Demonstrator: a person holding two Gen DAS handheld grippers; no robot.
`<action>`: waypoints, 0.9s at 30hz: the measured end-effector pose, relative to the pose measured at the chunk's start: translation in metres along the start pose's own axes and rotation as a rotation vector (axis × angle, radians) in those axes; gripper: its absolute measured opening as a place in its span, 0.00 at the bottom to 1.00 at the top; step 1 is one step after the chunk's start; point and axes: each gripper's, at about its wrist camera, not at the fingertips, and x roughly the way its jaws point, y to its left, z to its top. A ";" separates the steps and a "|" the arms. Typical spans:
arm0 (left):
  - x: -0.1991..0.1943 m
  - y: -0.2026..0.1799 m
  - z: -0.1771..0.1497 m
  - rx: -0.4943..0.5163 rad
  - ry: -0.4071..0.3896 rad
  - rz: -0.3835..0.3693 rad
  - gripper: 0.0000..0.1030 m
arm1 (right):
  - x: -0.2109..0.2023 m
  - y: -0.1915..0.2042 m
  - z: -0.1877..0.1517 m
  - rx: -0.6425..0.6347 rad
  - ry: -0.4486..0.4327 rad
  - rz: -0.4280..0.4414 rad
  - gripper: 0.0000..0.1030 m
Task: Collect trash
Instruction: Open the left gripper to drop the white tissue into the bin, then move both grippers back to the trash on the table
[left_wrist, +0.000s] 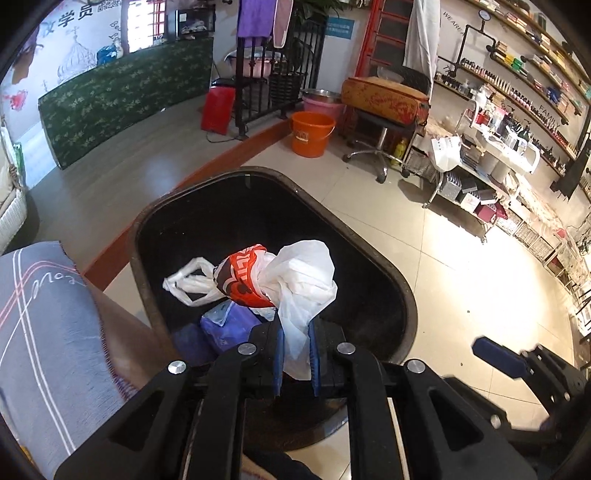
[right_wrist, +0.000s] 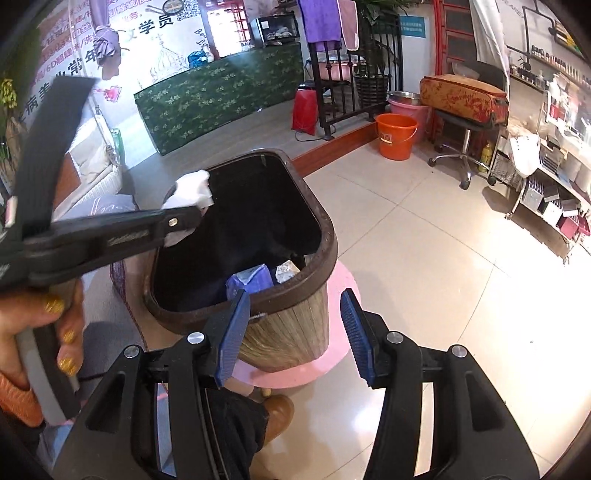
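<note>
Blue-padded fingers of our left gripper (left_wrist: 295, 354) sit nearest the lens, pressed together on a crumpled white plastic bag (left_wrist: 299, 280) w/ an orange-and-dark printed wad (left_wrist: 245, 280) bundled in it. We hold that bundle over the open mouth of a wood-grain waste bin w/ a dark brown rim (left_wrist: 400, 280); looped bag handles trail to the left, hanging inside the rim line. Below it, in the bin, lies a blue plastic packet (left_wrist: 229, 326).

From the right wrist cam, our right gripper (right_wrist: 293, 332) stands spread, nothing between its blue pads (right_wrist: 232, 332), just in front of the bin's near rim (right_wrist: 295, 284). The left gripper (right_wrist: 201, 210) reaches in from the left at the bin's far-left rim, white plastic (right_wrist: 192, 190) showing at its tip. A hand w/ gold-glitter nails (right_wrist: 40, 332) grips the left tool's handle. The blue packet (right_wrist: 249, 282) and a pale crumpled scrap (right_wrist: 288, 271) lie in the bin, near side.

The bin stands on a pink round mat (right_wrist: 332, 354) on pale floor tile. An orange plastic bucket (right_wrist: 395, 136) sits well apart, beside a chrome-legged stool (right_wrist: 463, 147).
</note>
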 end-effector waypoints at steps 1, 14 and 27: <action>0.003 0.000 0.001 -0.005 0.011 -0.004 0.18 | 0.000 -0.001 -0.001 0.000 0.001 -0.002 0.50; -0.025 0.006 -0.006 -0.005 -0.051 0.062 0.83 | 0.000 -0.007 -0.004 0.027 -0.004 -0.019 0.67; -0.079 0.022 -0.041 -0.026 -0.087 0.188 0.90 | 0.000 0.020 -0.005 -0.007 0.007 0.007 0.78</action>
